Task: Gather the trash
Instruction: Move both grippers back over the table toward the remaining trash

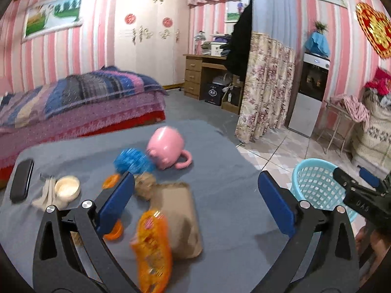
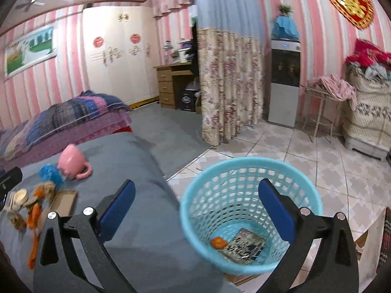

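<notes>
Below, both grippers (image 1: 195, 205) (image 2: 196, 210) gape empty over grey cloth (image 1: 232, 219) and a perforated plastic basket (image 2: 207, 195).

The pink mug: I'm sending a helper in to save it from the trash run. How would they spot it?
Find the grey-covered table beside the bed. Toward its far edge, a glossy pink mug lies tipped over, touching a fuzzy blue scrubber. It's the only pink, handled thing there.

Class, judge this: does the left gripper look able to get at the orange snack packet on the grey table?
Probably yes: the left gripper is open and empty, the orange snack packet lies uncovered just below it.
</notes>
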{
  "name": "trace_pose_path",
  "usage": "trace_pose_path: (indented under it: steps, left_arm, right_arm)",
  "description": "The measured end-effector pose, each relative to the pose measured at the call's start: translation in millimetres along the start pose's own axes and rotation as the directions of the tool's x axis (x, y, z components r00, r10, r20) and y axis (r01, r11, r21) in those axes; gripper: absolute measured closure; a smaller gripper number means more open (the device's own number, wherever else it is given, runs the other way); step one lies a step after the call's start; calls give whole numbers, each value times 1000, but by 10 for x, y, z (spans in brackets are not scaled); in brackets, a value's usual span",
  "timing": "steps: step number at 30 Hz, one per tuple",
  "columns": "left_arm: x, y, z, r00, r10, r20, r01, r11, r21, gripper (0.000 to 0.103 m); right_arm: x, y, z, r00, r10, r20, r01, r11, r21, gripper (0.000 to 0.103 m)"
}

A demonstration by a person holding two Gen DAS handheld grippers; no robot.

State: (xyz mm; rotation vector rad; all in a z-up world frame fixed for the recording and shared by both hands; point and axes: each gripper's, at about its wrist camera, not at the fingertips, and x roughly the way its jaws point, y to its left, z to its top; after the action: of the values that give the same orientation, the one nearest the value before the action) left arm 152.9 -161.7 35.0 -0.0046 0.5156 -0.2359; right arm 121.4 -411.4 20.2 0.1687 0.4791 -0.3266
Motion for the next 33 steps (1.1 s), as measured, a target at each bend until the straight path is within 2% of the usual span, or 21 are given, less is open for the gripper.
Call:
trace_pose_path:
  steps: [6,11,18,21,27,33]
  left_arm:
    - [-152,436,-244,997,68,-29,-69,997,-26,6]
    - [-273,868,-442,991,125,-53,-128,990,-53,6]
    - [-380,1375,-614,977,206,-60,-211,973,-89,6]
    - [-387,1476,-672,968,244,-53,-247,967,-66,6]
    - [-366,1717,-810,960,270,-71,-275,958,-78,6]
    - [-404,1898,-842,964,259,-62,-265,955,-130,6]
  right_arm:
    - [-144,512,-138,992,125,-19,-127,989,-71,5]
    - [-179,773,-235,982,182,-41,-185,979,-81,5]
    - [-180,1048,-327,976,208,-64,-212,975,-68,5]
    - [-167,1151,-383,975,207,-78,-214,973,-89,5]
    - [-187,1368,-444,968,237,-84,-246,960,-131,5]
    - [-206,1565,-510,963,251,-98,-265,951,-160,5]
